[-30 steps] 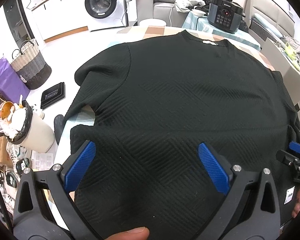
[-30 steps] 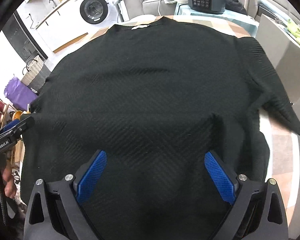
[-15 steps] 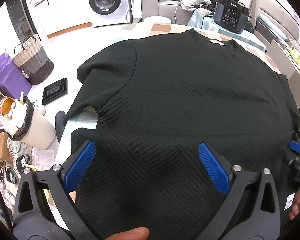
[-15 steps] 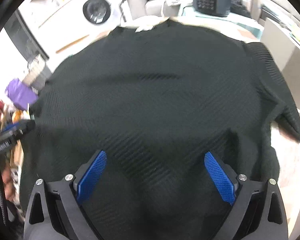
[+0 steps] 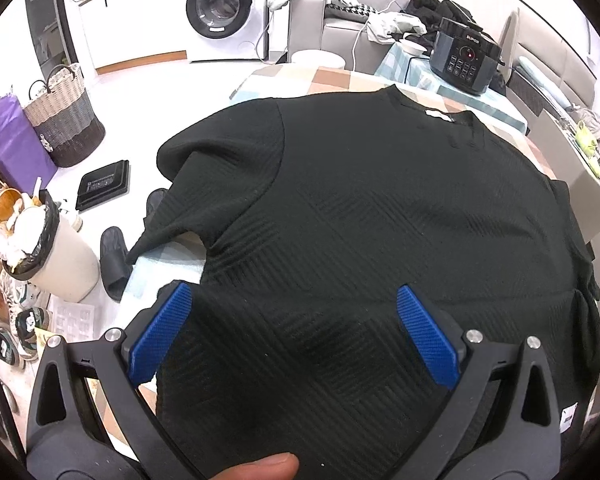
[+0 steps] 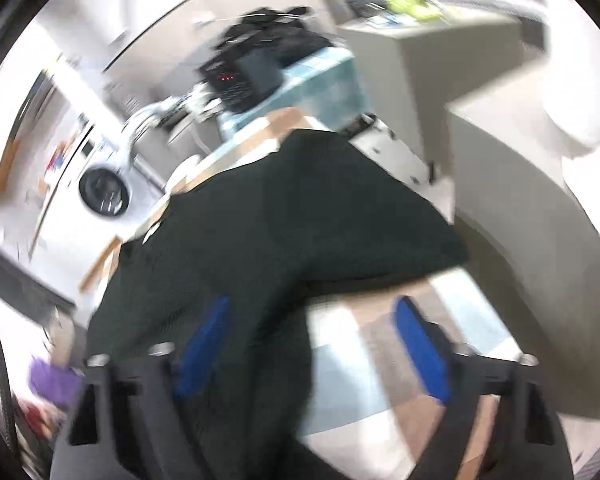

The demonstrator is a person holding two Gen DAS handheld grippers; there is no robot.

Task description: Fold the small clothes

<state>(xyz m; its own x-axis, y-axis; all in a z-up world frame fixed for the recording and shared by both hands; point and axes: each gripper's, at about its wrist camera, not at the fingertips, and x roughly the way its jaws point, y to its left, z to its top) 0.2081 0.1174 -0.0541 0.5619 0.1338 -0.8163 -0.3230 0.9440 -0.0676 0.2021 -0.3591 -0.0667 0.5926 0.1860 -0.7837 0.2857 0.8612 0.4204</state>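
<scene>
A black textured sweater (image 5: 380, 220) lies spread flat on a table with a checked cloth (image 5: 320, 76), neck at the far side. My left gripper (image 5: 294, 334) hovers open over the sweater's near left part, and its blue pads (image 5: 160, 336) are wide apart with only flat fabric below. A thumb shows at the bottom edge. The right wrist view is blurred and rolled. There my right gripper (image 6: 312, 354) is over the sweater's (image 6: 280, 220) right edge, its jaws closing. Fabric lies under the left pad (image 6: 204, 352) and bare cloth under the right one, with nothing pinched.
On the floor to the left are a wicker basket (image 5: 64, 116), a full waste bin (image 5: 48, 248), slippers (image 5: 114, 256) and a black tray (image 5: 104, 184). A washing machine (image 5: 220, 12) stands behind. A pressure cooker (image 5: 466, 60) sits on a side table at the far right.
My right gripper swung fast to the right and rolled, from over the sweater's middle to its right edge, and its jaws narrowed. The left gripper drifted slightly left and stayed open.
</scene>
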